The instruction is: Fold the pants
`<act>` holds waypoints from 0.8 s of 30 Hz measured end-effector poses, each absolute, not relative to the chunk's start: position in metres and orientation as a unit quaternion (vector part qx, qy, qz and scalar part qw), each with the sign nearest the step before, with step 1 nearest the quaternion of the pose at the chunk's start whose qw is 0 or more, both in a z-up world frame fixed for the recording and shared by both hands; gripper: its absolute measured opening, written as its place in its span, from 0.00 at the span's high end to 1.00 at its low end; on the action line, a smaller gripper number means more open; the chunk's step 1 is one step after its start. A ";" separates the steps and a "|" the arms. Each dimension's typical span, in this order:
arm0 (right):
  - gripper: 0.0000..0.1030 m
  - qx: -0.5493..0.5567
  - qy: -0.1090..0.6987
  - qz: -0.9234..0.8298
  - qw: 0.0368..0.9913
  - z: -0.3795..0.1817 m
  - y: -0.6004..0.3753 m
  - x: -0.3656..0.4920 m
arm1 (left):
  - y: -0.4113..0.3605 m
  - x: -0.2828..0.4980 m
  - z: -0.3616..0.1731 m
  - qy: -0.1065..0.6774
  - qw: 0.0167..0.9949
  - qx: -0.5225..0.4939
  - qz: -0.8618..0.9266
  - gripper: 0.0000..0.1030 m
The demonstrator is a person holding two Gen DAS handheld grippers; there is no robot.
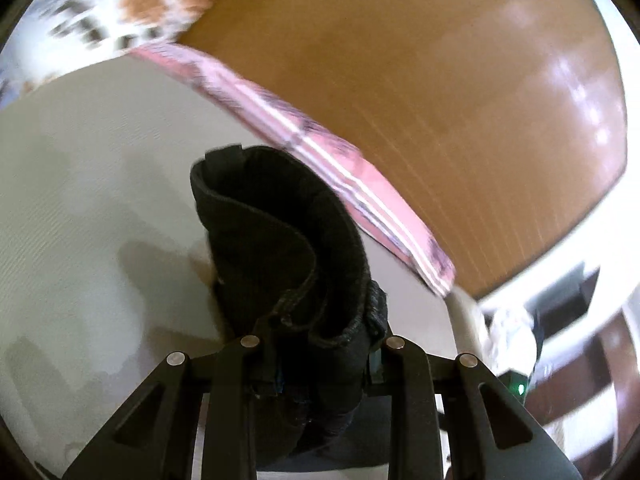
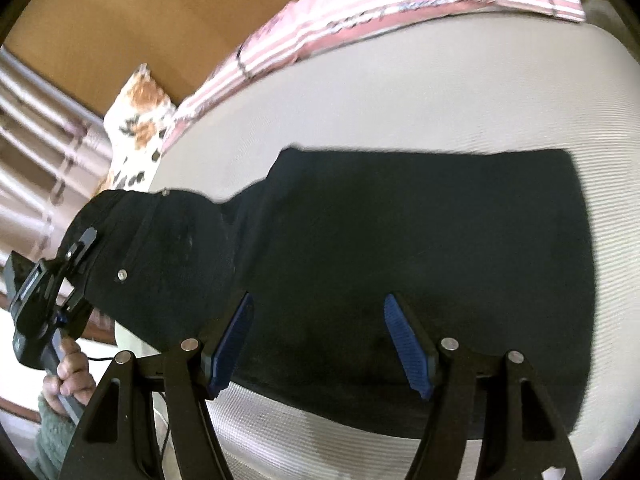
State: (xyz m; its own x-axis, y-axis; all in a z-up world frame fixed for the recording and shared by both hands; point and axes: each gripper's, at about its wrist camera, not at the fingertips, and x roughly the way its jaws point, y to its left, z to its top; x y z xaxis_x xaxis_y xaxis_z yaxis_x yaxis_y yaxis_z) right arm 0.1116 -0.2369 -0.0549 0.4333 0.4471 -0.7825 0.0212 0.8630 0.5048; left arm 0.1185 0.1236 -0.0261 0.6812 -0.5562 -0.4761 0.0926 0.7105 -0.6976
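Lying flat across the pale ribbed mattress (image 2: 400,112), the black denim pants (image 2: 400,240) spread rightward; their waist end is lifted at left. Left gripper (image 1: 320,344) pinches a bunched fold of waistband, fabric rising between its fingers. Right gripper (image 2: 318,344) hovers over the near edge, blue pads (image 2: 404,344) spread apart, nothing between them. Pink striped pillow (image 2: 360,20) lies far; brown wooden headboard (image 1: 440,60) behind.
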 end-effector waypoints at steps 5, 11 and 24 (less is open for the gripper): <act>0.36 0.250 0.496 0.104 0.825 -0.046 -0.273 0.105 | 0.056 0.132 -0.011 0.364 0.847 -0.286 -0.261 0.74; 0.36 0.273 0.479 0.076 0.831 -0.043 -0.314 0.092 | -0.029 0.140 -0.017 0.399 0.832 -0.222 -0.315 0.74; 0.36 0.302 0.477 0.037 0.825 -0.055 -0.358 0.082 | -0.162 0.115 -0.091 0.476 0.814 -0.014 -0.333 0.73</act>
